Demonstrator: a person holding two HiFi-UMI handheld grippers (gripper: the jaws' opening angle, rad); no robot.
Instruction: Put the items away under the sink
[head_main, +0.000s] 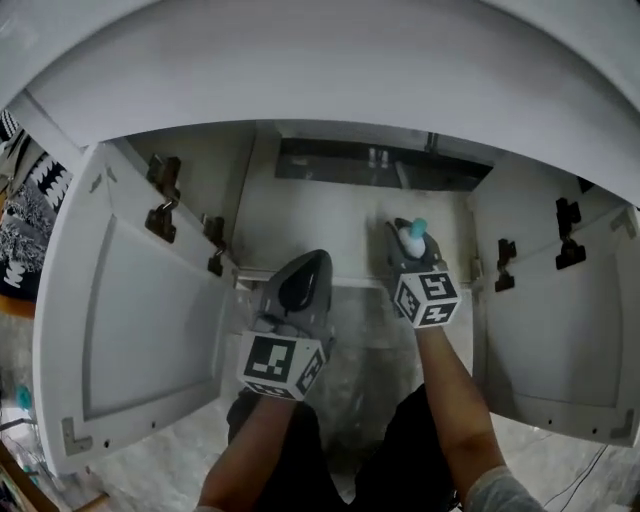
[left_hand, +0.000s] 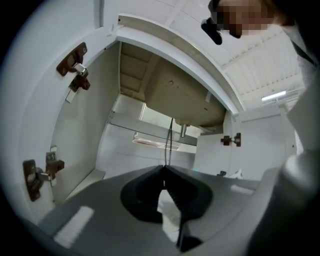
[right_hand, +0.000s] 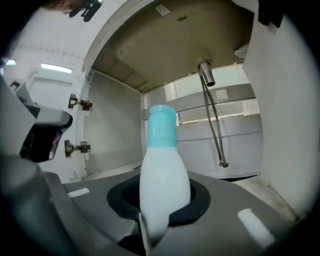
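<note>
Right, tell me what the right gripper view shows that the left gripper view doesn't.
Only the right gripper view: the right gripper shut on a white bottle with a teal cap. Only the left gripper view: the left gripper, its jaws together with nothing between them. Both: the open cabinet, the sink from below, hanging hoses and door hinges.

Bottle (right_hand: 165, 170) base hidden between right gripper (right_hand: 163, 202) jaws.
</note>
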